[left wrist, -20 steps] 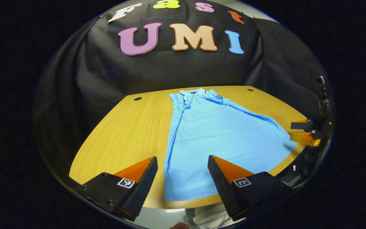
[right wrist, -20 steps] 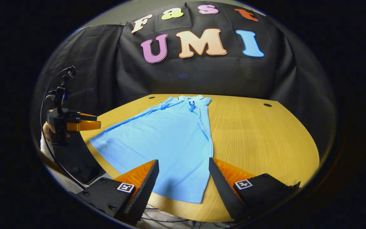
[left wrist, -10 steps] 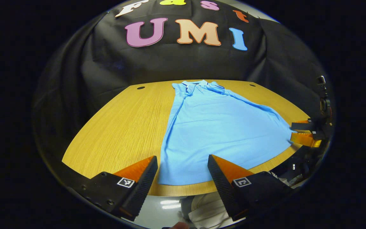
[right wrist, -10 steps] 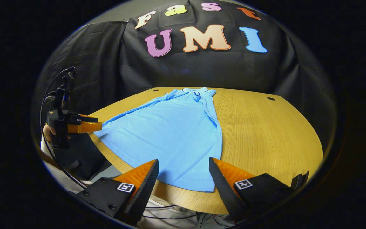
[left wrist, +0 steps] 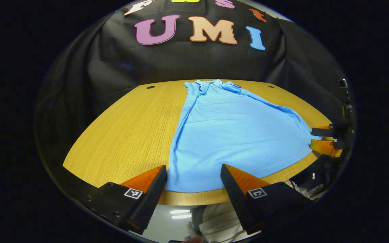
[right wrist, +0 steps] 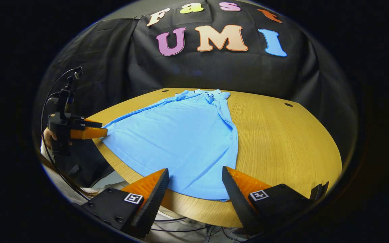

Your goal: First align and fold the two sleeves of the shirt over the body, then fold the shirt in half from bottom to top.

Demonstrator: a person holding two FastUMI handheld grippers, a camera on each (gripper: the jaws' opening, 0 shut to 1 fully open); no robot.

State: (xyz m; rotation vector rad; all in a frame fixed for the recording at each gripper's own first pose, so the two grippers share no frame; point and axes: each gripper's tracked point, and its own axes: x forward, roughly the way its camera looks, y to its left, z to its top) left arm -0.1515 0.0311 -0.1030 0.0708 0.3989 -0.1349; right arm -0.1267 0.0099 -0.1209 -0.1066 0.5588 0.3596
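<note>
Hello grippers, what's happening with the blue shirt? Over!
Left gripper, right gripper: jaws open at hem. Shirt flat on table, sleeves folded in. Nothing blocking.

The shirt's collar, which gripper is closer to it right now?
Neither clearly. The left gripper and right gripper both hover open at the hem of the shirt, near opposite bottom corners, with the collar at the table's far side.

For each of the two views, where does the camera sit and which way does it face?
Left gripper view: rides the left gripper, off the table's near edge, facing the shirt's hem and left side; own open fingers at bottom.
Right gripper view: rides the right gripper, also off the near edge, facing the hem's right corner; own open fingers at bottom.
Shared: shirt, table, and each shows the other gripper at its margin.
</note>
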